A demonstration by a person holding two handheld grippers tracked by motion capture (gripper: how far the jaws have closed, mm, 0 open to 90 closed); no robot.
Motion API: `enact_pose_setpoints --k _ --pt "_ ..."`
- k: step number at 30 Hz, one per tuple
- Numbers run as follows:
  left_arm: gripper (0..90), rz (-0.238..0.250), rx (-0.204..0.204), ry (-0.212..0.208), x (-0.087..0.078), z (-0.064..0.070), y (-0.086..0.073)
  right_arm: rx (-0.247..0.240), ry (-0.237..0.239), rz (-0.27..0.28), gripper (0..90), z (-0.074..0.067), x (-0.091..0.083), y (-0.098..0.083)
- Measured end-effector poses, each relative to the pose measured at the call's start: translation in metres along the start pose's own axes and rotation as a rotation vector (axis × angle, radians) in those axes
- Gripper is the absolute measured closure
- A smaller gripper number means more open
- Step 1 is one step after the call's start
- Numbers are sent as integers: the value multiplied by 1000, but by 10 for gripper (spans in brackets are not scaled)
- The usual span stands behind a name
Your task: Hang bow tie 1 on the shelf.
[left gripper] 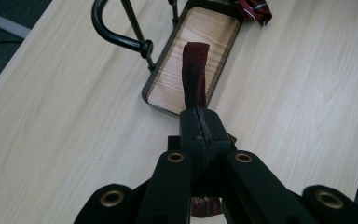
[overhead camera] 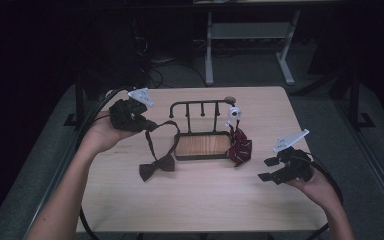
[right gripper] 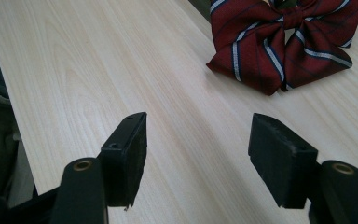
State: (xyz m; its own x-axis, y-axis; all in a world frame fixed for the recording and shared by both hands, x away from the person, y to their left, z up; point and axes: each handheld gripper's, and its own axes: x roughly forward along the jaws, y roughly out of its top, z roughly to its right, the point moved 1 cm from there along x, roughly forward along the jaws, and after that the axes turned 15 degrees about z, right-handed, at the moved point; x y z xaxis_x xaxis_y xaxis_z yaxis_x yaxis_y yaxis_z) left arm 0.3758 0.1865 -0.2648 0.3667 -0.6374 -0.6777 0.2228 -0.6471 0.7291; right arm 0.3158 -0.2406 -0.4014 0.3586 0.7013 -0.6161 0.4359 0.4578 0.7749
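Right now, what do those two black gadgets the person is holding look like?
Both are matte black hand-held tools. The left gripper and the right gripper each carry a pale grey three-cornered plate on top and trail a dark cable toward the table edge. Each has two jointed black arms with brass-coloured pivot rings, ending in blocky flat-faced jaws. The forearms are bare, with no sleeves in the high view.

Left gripper: black body, grey three-cornered plate on top, black cable trailing behind. Right gripper: same build, square black pads with rough edges. Brass-ringed holes in black jaw arms. Forearms bare, unsleeved.
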Motion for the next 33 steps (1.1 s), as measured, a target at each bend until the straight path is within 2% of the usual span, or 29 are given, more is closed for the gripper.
enact_pose_setpoints --k 5,18,23,33 --pt "900 -11 2 5 2 -4 4 -2 -3 3 368 0 -1 0" --pt "900 -17 -26 22 3 -19 14 -2 6 11 368 1 -2 1" --pt "900 -34 -19 33 6 -24 19 1 11 19 368 1 -3 1" --pt "900 -51 -49 41 16 -36 22 1 19 23 369 5 -2 0"
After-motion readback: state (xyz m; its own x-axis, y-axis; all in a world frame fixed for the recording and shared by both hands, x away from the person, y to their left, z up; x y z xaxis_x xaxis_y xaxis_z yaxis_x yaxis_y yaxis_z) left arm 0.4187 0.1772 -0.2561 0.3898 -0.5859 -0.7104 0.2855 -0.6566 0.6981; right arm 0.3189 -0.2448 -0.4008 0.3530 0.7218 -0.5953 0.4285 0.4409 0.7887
